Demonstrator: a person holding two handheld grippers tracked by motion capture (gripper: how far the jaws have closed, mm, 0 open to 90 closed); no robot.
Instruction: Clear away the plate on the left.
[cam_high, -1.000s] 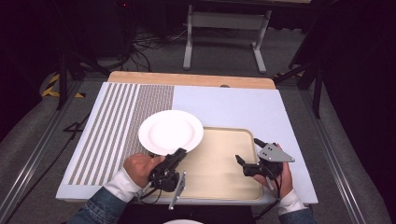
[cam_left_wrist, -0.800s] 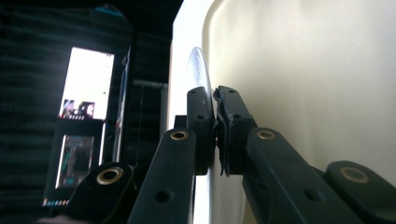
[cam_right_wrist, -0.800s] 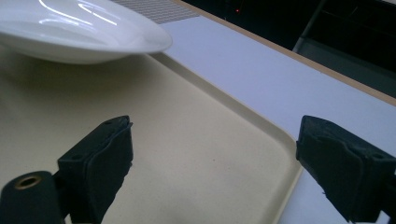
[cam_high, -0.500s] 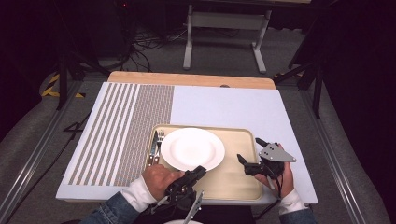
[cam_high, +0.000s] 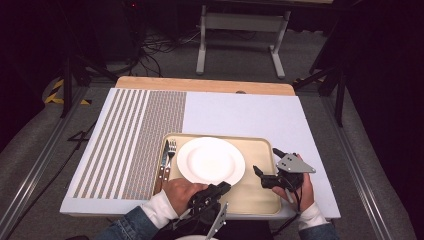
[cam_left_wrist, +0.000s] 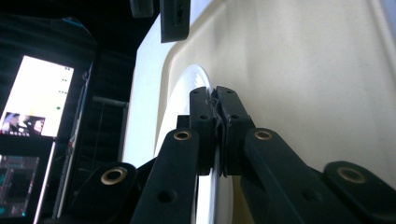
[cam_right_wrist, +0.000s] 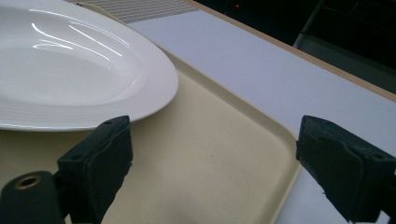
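The left gripper (cam_high: 216, 191) pinched the near rim of the white plate (cam_high: 210, 160) — jaws clamped on it. The right gripper (cam_high: 266, 170) hovered with jaws wide over the tray (cam_high: 260, 197). A knife (cam_high: 164, 159) and fork (cam_high: 171, 156) lay beside the plate.

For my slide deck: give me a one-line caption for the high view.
Left hand-held gripper clamps a white plate on a tray; right hand-held gripper waits open.
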